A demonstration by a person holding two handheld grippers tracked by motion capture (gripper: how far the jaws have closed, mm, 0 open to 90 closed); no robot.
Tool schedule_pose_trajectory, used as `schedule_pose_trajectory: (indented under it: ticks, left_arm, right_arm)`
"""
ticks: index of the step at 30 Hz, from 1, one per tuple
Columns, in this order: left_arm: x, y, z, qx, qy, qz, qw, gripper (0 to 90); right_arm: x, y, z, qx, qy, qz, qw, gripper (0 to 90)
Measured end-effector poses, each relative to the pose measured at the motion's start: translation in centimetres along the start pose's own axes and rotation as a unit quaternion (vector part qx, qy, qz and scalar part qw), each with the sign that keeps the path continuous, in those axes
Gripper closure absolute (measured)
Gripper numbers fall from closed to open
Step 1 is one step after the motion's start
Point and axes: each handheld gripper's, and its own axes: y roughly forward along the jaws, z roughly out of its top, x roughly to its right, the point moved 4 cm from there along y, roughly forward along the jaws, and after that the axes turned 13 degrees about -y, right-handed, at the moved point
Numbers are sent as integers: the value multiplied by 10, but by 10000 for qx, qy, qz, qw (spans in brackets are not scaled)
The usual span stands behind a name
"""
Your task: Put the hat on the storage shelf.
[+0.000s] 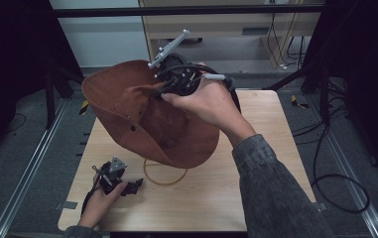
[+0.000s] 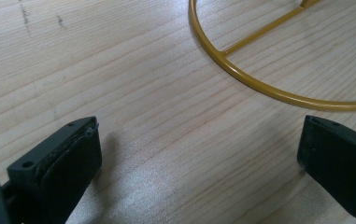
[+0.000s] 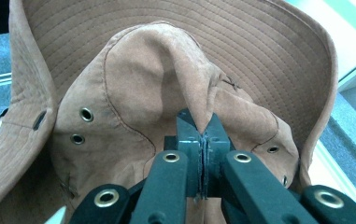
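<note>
1. A brown hat (image 1: 147, 116) hangs in the air at the centre of the high view, above the far half of the pale wooden tabletop (image 1: 256, 163), tilted with its brim toward the upper left of the frame.
2. The right tongs (image 1: 164, 93) are pressed together on a fold of the hat's crown; in the right gripper view the fabric rises in a peak from between the two black jaws, and the hat (image 3: 166, 84) spreads across the frame with its stitched brim curving along the top.
3. The right hand (image 1: 206, 101) grips the tool from the right of centre, its denim sleeve (image 1: 276, 193) running down to the lower right corner.
4. A yellow wire ring (image 1: 165, 176) lies flat on the tabletop just below the hat in the high view.
5. The left tongs (image 1: 136, 186) rest low at the lower left, near the ring, held by the left hand (image 1: 99, 201).
6. In the left gripper view these tongs (image 2: 199, 154) are spread wide with bare wood between the jaws, and the ring (image 2: 259, 84) curves across the upper right, apart from both jaws.
</note>
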Motion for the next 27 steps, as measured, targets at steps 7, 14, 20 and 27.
schedule_pose_trajectory:
  ticks: [7, 14, 20, 27]
  left_arm:
    - [0, 0, 0, -3, 7, -6, 10000, 0]
    - [0, 0, 0, -1, 4, -6, 10000, 0]
    - [0, 0, 0, -2, 7, 7, 10000, 0]
    - [0, 0, 0, -5, 8, 0, 10000, 0]
  right_arm:
    - [-1, 5, -1, -20, 0, 37, 10000, 889]
    - [-1, 9, -2, -30, 16, 64, 10000, 888]
    - [-2, 13, -2, -31, 25, 88, 10000, 888]
    - [-4, 18, -3, -45, 45, 142, 9999, 888]
